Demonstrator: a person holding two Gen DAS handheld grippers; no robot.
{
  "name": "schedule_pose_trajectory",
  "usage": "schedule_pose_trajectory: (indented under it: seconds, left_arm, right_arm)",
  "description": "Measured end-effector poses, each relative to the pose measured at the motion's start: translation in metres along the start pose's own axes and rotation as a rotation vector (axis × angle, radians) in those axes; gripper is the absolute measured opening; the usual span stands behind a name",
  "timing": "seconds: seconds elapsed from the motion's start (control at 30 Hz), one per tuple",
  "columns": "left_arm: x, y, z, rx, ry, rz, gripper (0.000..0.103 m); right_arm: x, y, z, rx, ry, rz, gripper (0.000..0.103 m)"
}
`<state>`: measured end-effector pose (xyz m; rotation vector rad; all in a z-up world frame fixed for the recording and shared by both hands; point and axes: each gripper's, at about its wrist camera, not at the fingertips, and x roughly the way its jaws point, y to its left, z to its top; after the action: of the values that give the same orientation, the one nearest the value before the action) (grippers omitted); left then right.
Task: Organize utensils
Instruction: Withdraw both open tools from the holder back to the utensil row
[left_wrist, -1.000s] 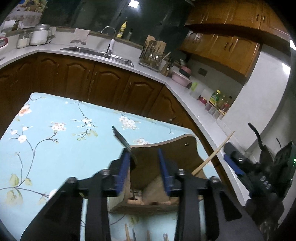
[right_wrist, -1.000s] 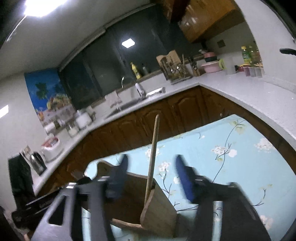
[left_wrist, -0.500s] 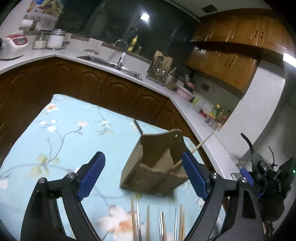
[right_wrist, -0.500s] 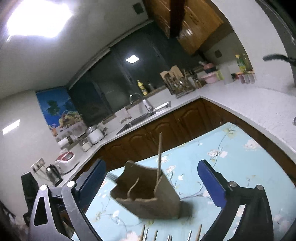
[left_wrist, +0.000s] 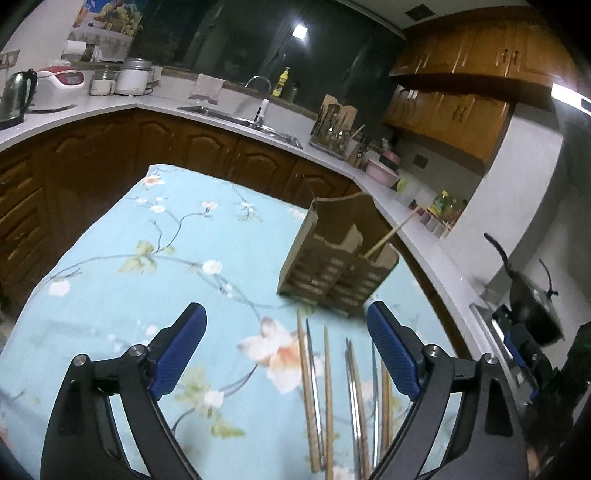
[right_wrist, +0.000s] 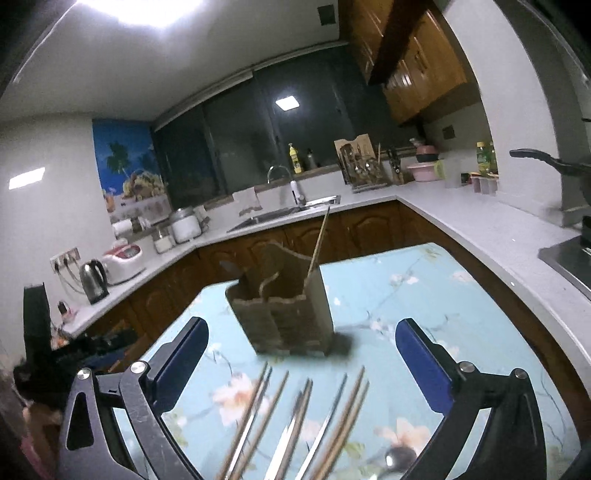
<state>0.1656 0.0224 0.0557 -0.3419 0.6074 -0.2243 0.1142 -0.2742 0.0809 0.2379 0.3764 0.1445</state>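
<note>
A wooden utensil holder (left_wrist: 338, 258) stands on the floral blue tablecloth (left_wrist: 155, 266); it also shows in the right wrist view (right_wrist: 288, 310). One wooden chopstick (right_wrist: 318, 242) leans out of it, and a dark utensil handle (right_wrist: 231, 266) sticks out at its left. Several wooden and metal chopsticks (left_wrist: 332, 391) lie side by side in front of the holder, also in the right wrist view (right_wrist: 295, 424). My left gripper (left_wrist: 286, 350) is open and empty above them. My right gripper (right_wrist: 301, 354) is open and empty, short of the holder.
A white counter (left_wrist: 221, 118) with sink, kettle (right_wrist: 94, 280) and rice cooker wraps around the table. Another utensil rack (right_wrist: 364, 166) stands on the counter. A black pan (left_wrist: 532, 295) sits on the stove at the right. A spoon bowl (right_wrist: 397, 458) lies by the chopsticks.
Both grippers opened wide and pulled back from the wooden holder. The left one let go of the holder wall, which now stands free. The loose chopsticks have come into view below.
</note>
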Motion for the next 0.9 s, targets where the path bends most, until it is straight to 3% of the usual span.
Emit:
schedule_pose_trajectory:
  seconds: [0.17, 0.37, 0.77, 0.9]
  left_arm:
    - [-0.002, 0.001, -0.022, 0.021, 0.037, 0.024, 0.092]
    - [0.005, 0.007, -0.042, 0.024, 0.095, 0.043, 0.092]
    - [0.029, 0.003, -0.043, 0.044, 0.178, 0.074, 0.092]
    - [0.042, 0.0, -0.041, 0.058, 0.205, 0.079, 0.092]
  right_arm:
    - [-0.01, 0.003, -0.026, -0.042, 0.05, -0.03, 0.102]
    - [-0.007, -0.006, -0.051, -0.007, 0.123, -0.051, 0.102]
    - [0.009, -0.02, -0.056, 0.065, 0.181, -0.078, 0.101]
    - [0.017, -0.022, -0.054, 0.078, 0.2, -0.081, 0.093]
